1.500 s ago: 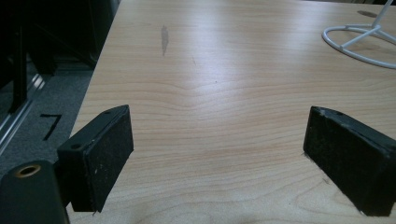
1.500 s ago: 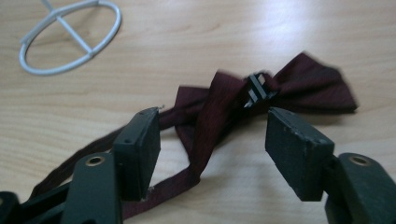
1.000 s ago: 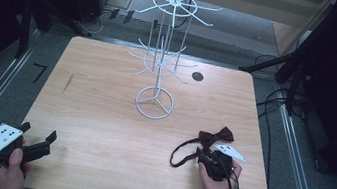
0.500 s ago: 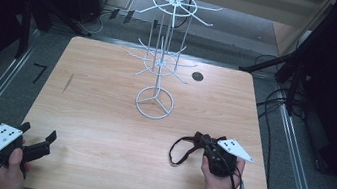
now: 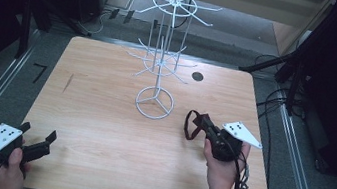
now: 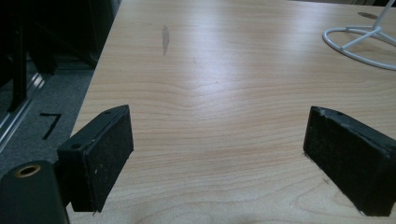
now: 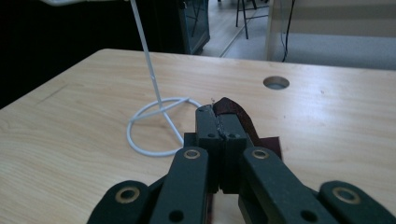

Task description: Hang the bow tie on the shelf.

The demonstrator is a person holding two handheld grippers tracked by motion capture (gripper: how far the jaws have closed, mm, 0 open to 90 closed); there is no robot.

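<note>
Right tongs [image 5: 201,123] clamped on dark strap [image 5: 191,127], possibly leather, right of wire stand [image 5: 154,103]; left tongs [image 5: 38,143] wide, empty.

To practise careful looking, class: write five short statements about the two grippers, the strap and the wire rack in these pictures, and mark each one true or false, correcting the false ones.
1. The right gripper is shut on the dark red strap. True.
2. The left gripper holds a strap too. False: its jaws stand wide open with only bare table between them.
3. The white wire rack stands upright on a ring base. True.
4. The strap already hangs on one of the rack's hooks. False: it is in the right gripper, apart from the rack.
5. The round hole in the tabletop lies at the near edge. False: it is on the far side, beyond the rack's base.
</note>
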